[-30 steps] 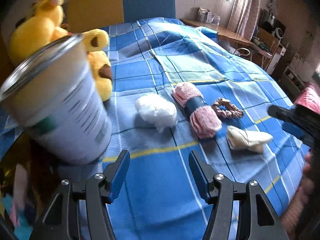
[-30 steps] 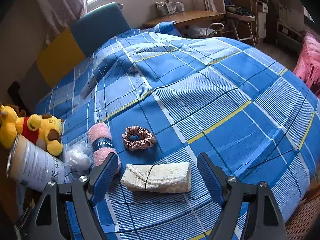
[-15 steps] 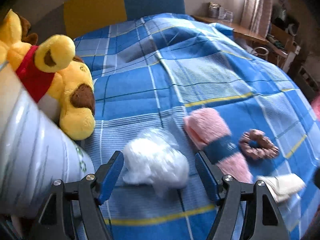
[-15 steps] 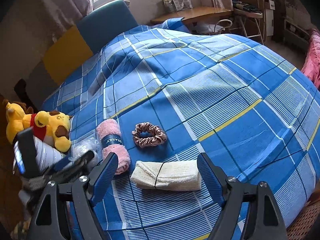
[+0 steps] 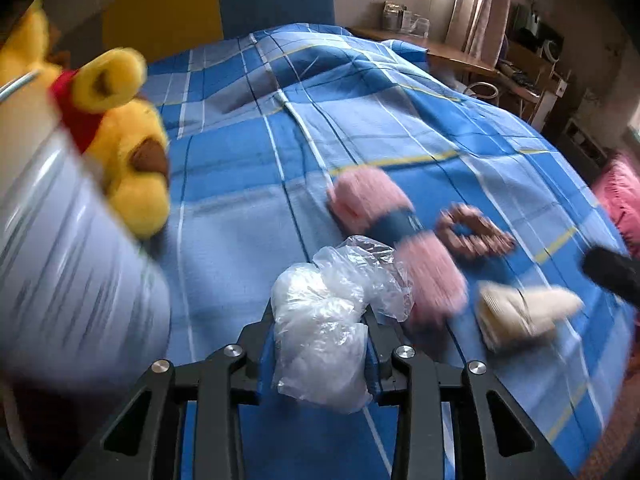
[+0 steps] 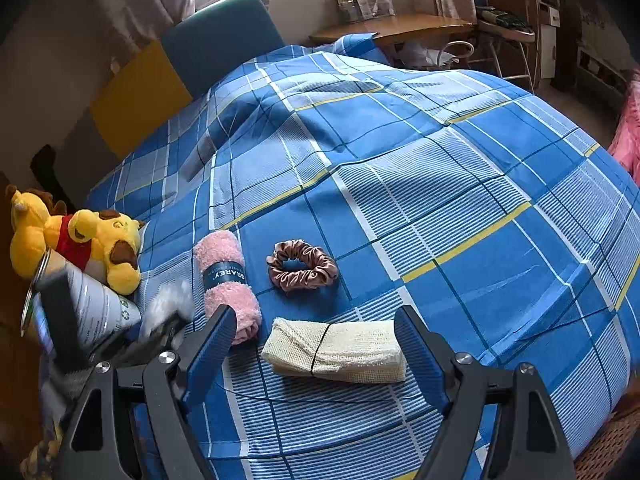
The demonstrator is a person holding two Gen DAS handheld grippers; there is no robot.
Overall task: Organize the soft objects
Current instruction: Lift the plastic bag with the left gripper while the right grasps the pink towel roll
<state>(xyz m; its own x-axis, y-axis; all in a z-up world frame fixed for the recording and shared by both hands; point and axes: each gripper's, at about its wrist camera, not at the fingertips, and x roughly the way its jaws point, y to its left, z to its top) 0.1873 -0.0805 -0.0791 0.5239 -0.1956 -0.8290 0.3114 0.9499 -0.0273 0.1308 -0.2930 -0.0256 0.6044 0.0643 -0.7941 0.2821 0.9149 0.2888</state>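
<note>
Left gripper [image 5: 320, 332]: jaws pressed on the crinkly clear plastic bag of white fluffy stuffing [image 5: 320, 344]; 0.5 s earlier they stood open around it.
Right gripper [image 6: 312, 352]: jaws wide, hovering above the cream knitted folded cloth [image 6: 336, 350].
Bed: blue plaid cover [image 6: 440, 184] bore the fuzzy pink yarn skein [image 6: 226, 276], the shiny brown satin scrunchie [image 6: 302, 266] and the yellow plush bear [image 6: 80, 240].
Edge: smooth grey metal can [image 5: 60, 260], blurred, beside the bear.
</note>
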